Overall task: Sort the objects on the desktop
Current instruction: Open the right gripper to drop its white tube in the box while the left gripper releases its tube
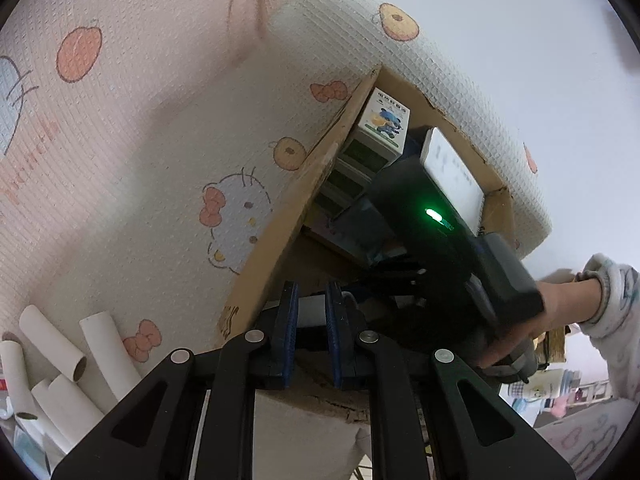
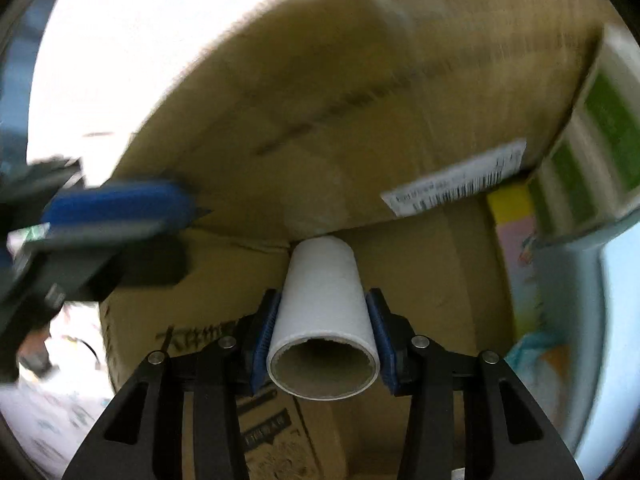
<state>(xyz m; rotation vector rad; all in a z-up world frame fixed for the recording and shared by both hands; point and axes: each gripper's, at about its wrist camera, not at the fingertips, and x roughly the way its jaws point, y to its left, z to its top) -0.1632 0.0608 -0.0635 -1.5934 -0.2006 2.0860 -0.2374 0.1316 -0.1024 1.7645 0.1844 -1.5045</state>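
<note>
Notably, in the left wrist view the left claw (image 1: 311,312) pinched the cardboard box (image 1: 276,240) by its wall; loose paper tubes (image 1: 60,364) lay on the patterned counter (image 1: 132,128). A slip there could tilt the box.

In the right wrist view the right claw (image 2: 322,320) gripped a white paper tube (image 2: 324,296) over the box floor, near the shipping label (image 2: 456,178). Its pads (image 2: 267,332) might crush the hollow tube.

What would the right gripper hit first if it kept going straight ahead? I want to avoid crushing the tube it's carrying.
Likely the cardboard box's inner wall: the white paper tube held by the right gripper points at it, its far end seemingly close, though blur hides depth.
</note>
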